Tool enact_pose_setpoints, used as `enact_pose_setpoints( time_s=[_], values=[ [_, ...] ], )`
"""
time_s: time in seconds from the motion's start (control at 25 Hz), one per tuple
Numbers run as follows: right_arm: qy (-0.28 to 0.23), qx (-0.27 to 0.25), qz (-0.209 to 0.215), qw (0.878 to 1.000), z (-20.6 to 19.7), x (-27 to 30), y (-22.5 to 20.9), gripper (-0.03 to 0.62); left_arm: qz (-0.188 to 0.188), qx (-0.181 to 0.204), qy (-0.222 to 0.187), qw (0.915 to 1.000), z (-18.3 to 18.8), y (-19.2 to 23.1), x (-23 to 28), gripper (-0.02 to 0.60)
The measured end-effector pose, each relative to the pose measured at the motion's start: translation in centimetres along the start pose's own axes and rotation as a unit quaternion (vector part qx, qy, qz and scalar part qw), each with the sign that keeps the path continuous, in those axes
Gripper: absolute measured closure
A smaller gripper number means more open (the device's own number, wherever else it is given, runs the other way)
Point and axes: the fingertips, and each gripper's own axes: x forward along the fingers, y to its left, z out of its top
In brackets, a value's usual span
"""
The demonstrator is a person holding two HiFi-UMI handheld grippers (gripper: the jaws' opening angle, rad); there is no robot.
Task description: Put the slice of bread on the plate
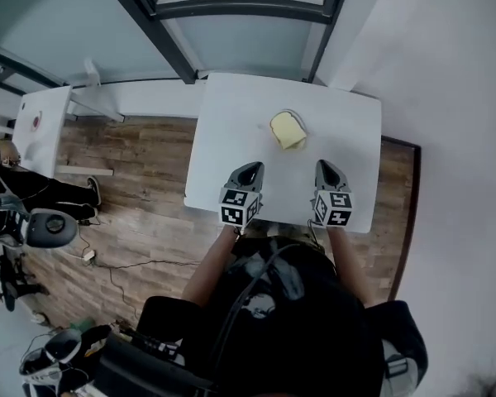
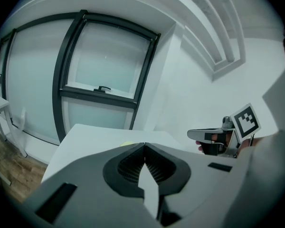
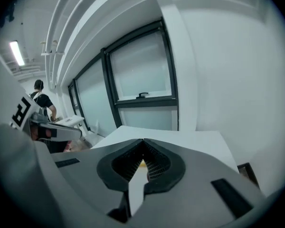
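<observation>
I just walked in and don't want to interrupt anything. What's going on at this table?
A person stands at a white table with a two-jaw gripper in each hand. The left gripper and the right gripper are both over the near part of the table, jaws together and holding nothing. A slice of bread lies further out, clear of both grippers, on what looks like a pale plate whose rim barely shows. Neither gripper is touching the bread, which seems to be in place already.
</observation>
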Motion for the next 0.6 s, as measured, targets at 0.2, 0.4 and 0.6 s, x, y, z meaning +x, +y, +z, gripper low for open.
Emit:
enact_pose_setpoints(
  time_s=[0.2, 0.4, 0.6],
  values=[
    [-0.036, 0.015, -0.004, 0.999, 1.5, -3.4, 0.4, 0.585, 0.0, 0.017, -0.018, 0.9997, 0.9, -1.1, -1.3, 0.575],
    [-0.032, 0.008, 0.017, 0.999, 2.1, -3.9, 2.0, 0.585, -0.001, 0.024, -0.034, 0.9991, 2.2, -1.8, -1.9, 0.575],
    [-0.034, -0.001, 0.021, 0.999, 2.1, -4.4, 2.3, 0.585, -0.005, 0.024, -0.031, 0.9992, 1.6, -2.9, -1.9, 0.575]
  ],
)
